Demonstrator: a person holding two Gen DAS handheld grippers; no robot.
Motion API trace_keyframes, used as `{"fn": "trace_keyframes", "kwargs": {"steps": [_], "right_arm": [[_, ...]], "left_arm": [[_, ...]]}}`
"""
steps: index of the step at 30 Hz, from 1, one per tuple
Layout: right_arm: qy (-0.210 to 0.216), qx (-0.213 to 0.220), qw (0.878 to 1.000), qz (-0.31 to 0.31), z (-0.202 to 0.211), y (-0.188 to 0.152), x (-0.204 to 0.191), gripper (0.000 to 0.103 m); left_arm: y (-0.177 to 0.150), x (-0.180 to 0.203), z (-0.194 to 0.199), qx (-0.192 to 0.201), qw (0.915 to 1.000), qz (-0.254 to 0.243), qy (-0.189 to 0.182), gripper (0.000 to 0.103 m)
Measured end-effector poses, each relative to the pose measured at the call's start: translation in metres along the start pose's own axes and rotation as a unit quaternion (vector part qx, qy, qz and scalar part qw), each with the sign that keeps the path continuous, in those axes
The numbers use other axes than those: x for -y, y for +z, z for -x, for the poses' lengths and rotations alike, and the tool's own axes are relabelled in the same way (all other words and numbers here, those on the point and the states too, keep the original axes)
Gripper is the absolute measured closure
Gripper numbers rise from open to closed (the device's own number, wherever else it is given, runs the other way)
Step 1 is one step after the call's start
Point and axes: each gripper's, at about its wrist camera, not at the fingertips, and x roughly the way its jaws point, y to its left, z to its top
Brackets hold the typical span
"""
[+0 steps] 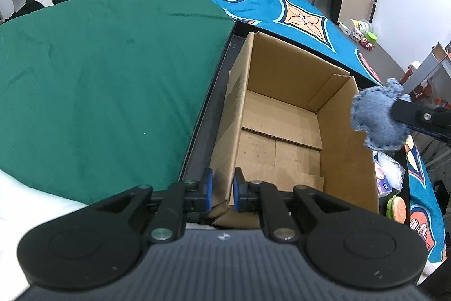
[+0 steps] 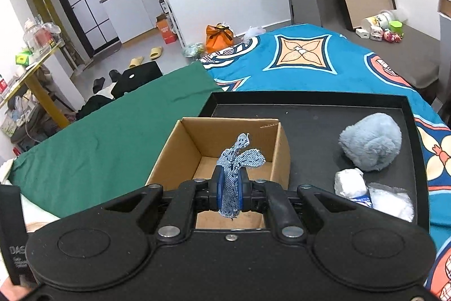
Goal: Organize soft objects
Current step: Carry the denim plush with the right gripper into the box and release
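An open, empty cardboard box [image 1: 282,114] [image 2: 225,137] stands in a black tray [image 2: 310,114]. My left gripper [image 1: 222,189] is shut on the box's near left wall. My right gripper [image 2: 229,188] is shut on a blue denim cloth piece [image 2: 239,157] and holds it above the box's near edge; the cloth also shows at the right of the left wrist view [image 1: 377,117], above the box's right wall. A fluffy light-blue plush [image 2: 372,143] and white soft packets [image 2: 352,182] lie in the tray to the right of the box.
The tray rests on a bed with a green sheet [image 1: 98,75] on the left and a blue patterned blanket [image 2: 310,58] at the back and right. A burger-shaped toy [image 1: 396,206] lies beside the box. Floor clutter lies beyond the bed.
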Motion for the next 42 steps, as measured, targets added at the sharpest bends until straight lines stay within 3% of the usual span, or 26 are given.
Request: {"fn": "trace_keyframes", "kwargs": {"steps": [8, 12, 15, 28, 32, 38, 42], "right_arm": [[-0.002, 0.002, 1.000, 0.009, -0.022, 0.011, -0.009, 0.092], [0.036, 0.028, 0.999, 0.003, -0.023, 0.019, -0.016, 0.081], [0.053, 0.027, 0.998, 0.002, -0.024, 0.020, -0.019, 0.079], [0.014, -0.001, 1.000, -0.026, -0.011, -0.005, 0.010, 0.074], [-0.007, -0.002, 0.999, -0.038, -0.002, -0.014, 0.024, 0.065], [-0.045, -0.012, 0.997, -0.058, 0.008, -0.031, 0.050, 0.055], [-0.065, -0.017, 0.996, -0.066, 0.014, -0.042, 0.066, 0.047]], "left_arm": [[0.001, -0.009, -0.003, 0.002, 0.9998, 0.016, -0.011, 0.090], [0.001, -0.011, -0.003, 0.002, 0.9997, 0.019, -0.014, 0.090], [0.001, -0.012, -0.003, 0.002, 0.9997, 0.020, -0.016, 0.090], [0.002, -0.006, -0.002, 0.000, 0.9999, 0.007, -0.007, 0.088], [0.001, -0.004, 0.000, 0.002, 1.0000, 0.008, 0.005, 0.080], [-0.001, 0.007, 0.009, 0.025, 0.9990, -0.011, 0.035, 0.050], [-0.002, 0.014, 0.007, 0.021, 0.9982, -0.030, 0.048, 0.047]]}}
